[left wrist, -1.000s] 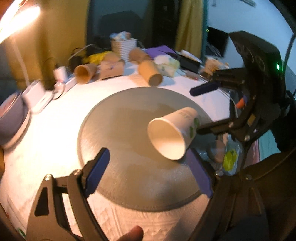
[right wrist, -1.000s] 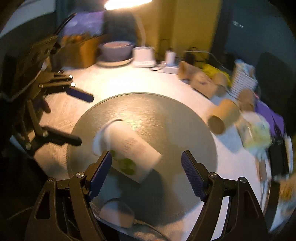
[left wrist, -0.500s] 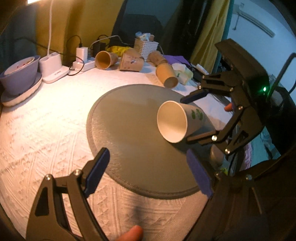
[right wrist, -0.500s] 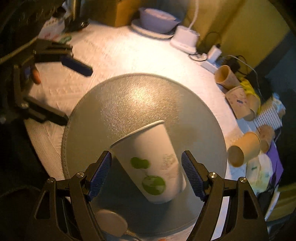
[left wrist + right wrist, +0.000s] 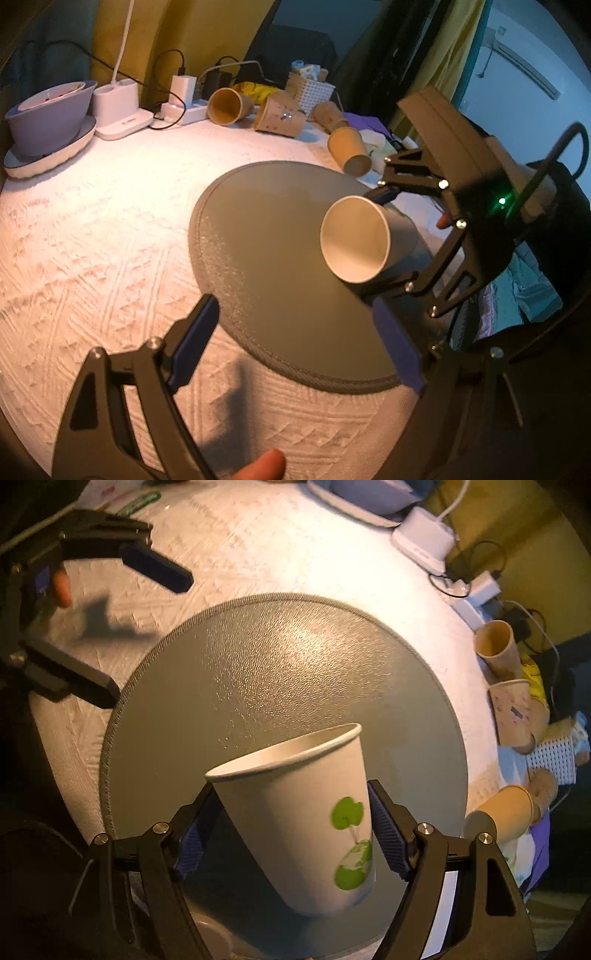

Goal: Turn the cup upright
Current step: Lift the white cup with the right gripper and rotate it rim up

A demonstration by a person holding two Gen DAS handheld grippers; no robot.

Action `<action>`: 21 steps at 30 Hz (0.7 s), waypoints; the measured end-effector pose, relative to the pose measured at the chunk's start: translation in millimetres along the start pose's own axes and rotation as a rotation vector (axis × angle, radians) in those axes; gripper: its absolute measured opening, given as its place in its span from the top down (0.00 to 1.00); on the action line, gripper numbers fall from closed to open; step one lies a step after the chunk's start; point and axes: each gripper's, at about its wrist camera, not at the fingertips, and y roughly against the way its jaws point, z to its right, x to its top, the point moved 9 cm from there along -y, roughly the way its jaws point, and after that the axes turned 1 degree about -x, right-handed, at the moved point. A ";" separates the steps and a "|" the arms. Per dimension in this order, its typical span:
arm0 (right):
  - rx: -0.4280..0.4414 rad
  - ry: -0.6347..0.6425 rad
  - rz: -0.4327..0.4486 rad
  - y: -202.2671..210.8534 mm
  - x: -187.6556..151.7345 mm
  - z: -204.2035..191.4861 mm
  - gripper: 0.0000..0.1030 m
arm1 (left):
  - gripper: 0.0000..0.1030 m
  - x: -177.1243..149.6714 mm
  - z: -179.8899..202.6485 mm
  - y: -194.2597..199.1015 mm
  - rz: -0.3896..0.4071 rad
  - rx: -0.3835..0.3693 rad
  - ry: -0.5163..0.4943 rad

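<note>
— What does the right claw (image 5: 291, 834) have?

— It grips the white paper cup (image 5: 306, 819) at mid-wall, a pad on each side, tilted over the near edge of the grey round mat (image 5: 258, 672).

— And the left claw (image 5: 295, 347)?

— Spread wide, empty, to the left above the white cloth (image 5: 92, 229).

— How will the cup handle?

— Probably light and thin-walled, easily crushed; a gentle squeeze below the stiff rim suits it.

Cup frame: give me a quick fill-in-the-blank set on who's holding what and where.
1. The cup is clamped by the ____ gripper.
2. The printed leaves on the cup are ____.
3. The left gripper is open and holds ____.
4. Below the cup lies a round ____ mat.

Missing words: right; green; nothing; grey
</note>
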 end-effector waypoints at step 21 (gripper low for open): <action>0.123 -0.460 0.349 31.0 30.4 62.6 0.30 | 0.16 9.6 -5.1 2.4 0.020 0.088 0.040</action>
